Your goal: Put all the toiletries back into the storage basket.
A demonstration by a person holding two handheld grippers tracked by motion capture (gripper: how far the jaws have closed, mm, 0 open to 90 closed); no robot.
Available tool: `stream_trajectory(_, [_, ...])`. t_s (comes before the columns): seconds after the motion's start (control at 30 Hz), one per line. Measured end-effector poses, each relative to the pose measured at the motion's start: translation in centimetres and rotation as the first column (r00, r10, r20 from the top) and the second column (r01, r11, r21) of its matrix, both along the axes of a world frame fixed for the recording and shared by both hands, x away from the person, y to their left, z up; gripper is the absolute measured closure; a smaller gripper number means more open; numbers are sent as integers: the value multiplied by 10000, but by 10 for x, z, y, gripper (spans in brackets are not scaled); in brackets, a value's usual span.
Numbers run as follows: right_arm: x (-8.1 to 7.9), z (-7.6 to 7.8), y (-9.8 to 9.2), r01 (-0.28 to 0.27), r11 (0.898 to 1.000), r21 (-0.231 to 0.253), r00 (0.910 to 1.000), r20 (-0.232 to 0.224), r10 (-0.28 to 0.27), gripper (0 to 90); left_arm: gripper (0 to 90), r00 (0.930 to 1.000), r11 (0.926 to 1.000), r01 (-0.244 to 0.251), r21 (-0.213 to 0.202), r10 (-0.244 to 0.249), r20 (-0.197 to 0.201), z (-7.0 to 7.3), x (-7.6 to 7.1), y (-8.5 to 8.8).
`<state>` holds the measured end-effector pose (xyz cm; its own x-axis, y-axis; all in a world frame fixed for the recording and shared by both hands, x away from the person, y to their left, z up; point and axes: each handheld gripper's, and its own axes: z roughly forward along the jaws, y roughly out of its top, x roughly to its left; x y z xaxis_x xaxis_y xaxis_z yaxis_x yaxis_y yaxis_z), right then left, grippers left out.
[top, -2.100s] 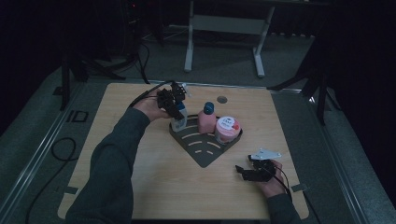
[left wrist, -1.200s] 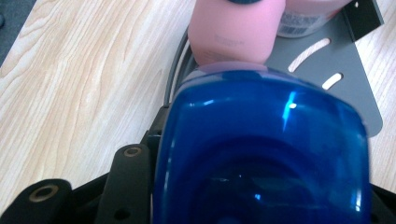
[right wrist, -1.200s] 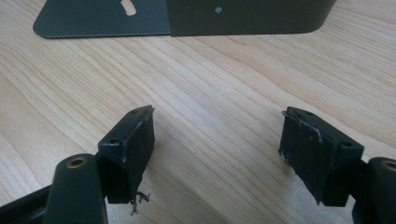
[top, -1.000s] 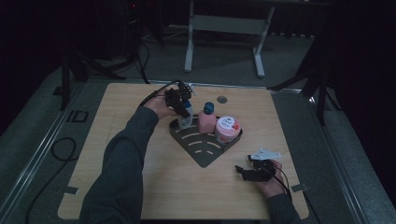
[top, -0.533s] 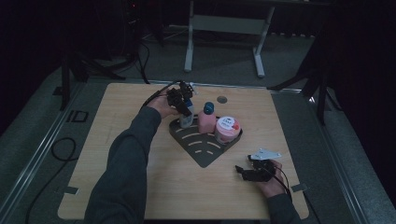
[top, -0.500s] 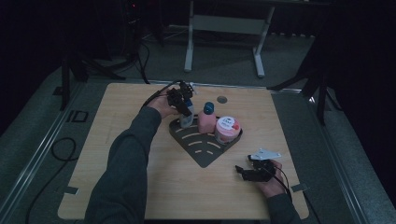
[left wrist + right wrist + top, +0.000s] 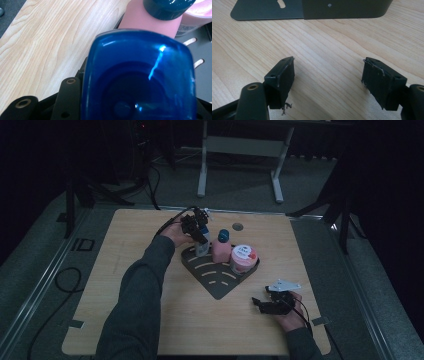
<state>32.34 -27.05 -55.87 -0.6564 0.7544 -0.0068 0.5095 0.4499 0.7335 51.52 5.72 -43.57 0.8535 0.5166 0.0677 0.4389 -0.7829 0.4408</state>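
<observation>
Holding a blue-capped bottle (image 7: 202, 246) in my left tongs (image 7: 196, 224), I stand it upright on the rack (image 7: 216, 279) beside the pink bottle (image 7: 221, 251); my right tongs (image 7: 270, 303) wait open and empty on the bench (image 7: 120, 285).

A glossy translucent blue plastic bottle cap (image 7: 140, 77) spans the lower centre of the left gripper view; above it a matte pink bottle (image 7: 147, 21) carries a dark teal lid (image 7: 167, 7). Pale wood-grain tabletop (image 7: 324, 50) with fine streaks, dark grey slotted metal tray (image 7: 220, 277), black jaws
</observation>
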Motion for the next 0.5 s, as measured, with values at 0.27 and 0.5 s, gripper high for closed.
stream_trajectory(0.27, [0,0,0,-3,10000,4,10000,-5,3,256,545,10000,9999,-58,-136,59,68,-4,1,-5])
stream_trajectory(0.5, [0,0,0,-5,10000,2,10000,-7,5,256,546,9999,9996,-47,-279,51,134,-4,2,-6])
